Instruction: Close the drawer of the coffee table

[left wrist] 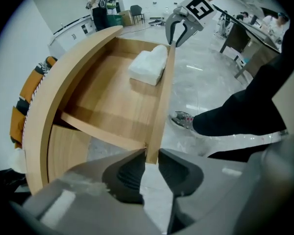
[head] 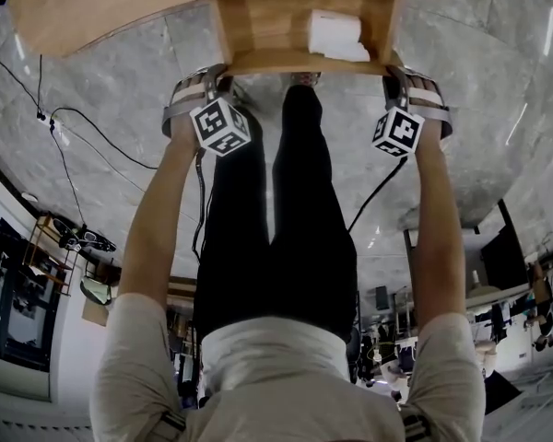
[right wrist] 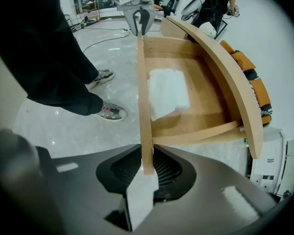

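The wooden coffee table's point(head: 120, 7) drawer stands pulled out, with a folded white cloth point(head: 336, 35) lying inside it. My left gripper point(head: 214, 76) points down over the left end of the drawer front point(head: 304, 60), my right gripper point(head: 398, 74) over its right end. In the left gripper view the panel's point(left wrist: 162, 97) end sits between the left gripper's point(left wrist: 151, 168) jaws with a gap beside it, so the jaws are open. In the right gripper view the right gripper's point(right wrist: 148, 168) pads press both faces of the drawer front point(right wrist: 143, 97).
The person's legs in black trousers point(head: 286, 210) and shoes point(right wrist: 110, 111) stand just in front of the drawer. Black cables point(head: 74, 127) run over the marble floor at the left. An orange-and-black thing point(right wrist: 250, 77) lies behind the table. Desks and people are far back.
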### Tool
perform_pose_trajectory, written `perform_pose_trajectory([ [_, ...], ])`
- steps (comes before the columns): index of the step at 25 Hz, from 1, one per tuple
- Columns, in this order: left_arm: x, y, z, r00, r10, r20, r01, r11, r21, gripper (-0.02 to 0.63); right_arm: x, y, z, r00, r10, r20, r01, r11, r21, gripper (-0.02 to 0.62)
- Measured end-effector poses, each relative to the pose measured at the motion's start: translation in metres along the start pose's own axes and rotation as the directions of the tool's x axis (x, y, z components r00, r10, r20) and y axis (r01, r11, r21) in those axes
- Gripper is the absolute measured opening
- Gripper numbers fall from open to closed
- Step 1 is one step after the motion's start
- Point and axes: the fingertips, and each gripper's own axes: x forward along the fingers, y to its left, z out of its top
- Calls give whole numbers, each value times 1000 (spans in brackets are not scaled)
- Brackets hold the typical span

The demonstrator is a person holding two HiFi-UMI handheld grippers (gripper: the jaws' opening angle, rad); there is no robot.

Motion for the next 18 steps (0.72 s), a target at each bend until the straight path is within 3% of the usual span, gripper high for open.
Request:
perform_pose_trajectory([
  [3,-2,-1,0,1000,9,-5,-9,1000,-10,109,-2,1,0,1000,22,4,-22,1000,-8,80],
  [9,-25,9,2,995,90,42,-85,991,-108,111,-23,-7,3,999,23,45,-23,1000,12,80],
  [18,-43,26,10,989,119,89,-100,975,-198,114,-37,-33,1,999,-2,50,2,1000,14,84],
])
